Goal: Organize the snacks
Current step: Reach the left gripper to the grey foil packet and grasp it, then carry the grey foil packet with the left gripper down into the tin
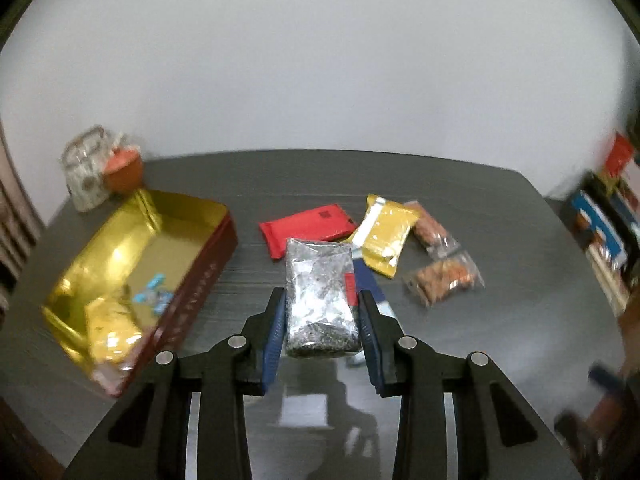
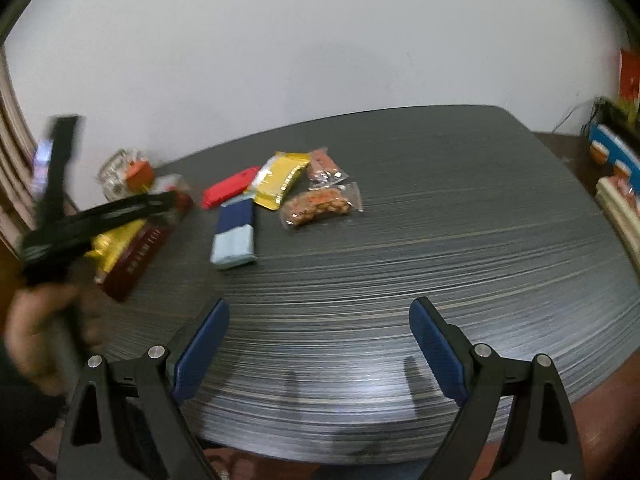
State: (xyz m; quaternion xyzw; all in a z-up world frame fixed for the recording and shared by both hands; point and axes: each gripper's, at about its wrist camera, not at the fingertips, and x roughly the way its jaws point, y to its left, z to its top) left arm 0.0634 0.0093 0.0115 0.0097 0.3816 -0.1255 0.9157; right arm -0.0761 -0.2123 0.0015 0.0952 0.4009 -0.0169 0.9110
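The left tongs (image 1: 322, 312) point down at a slant over the near middle of the dark bench (image 1: 500, 320), clenched on a silver foil packet (image 1: 320, 300); the blue pads (image 1: 276, 332) press its two long sides and the packet hangs clear of the bench top. In the right wrist view a hand (image 2: 36, 320) at the far left edge grips the blurred black frame of these tongs. The right tongs (image 2: 318, 344) slant down over bare bench near the front edge, released, their blue pads wide apart with nothing between them.

To the left lies an open box (image 1: 200, 280), dark red outside and gold inside. In its near end sit a yellow packet (image 1: 110, 336) and some small light-blue pieces (image 1: 154, 296), too blurred to name.

Loose on the bench, right of the box: a red packet (image 1: 304, 228), a yellow-and-white packet (image 1: 384, 236), a blue-and-pale packet (image 2: 236, 236) and two clear bags of brown snacks (image 1: 444, 276). At the far left corner stand a clear jar (image 1: 82, 172) and an orange pot (image 1: 124, 170).
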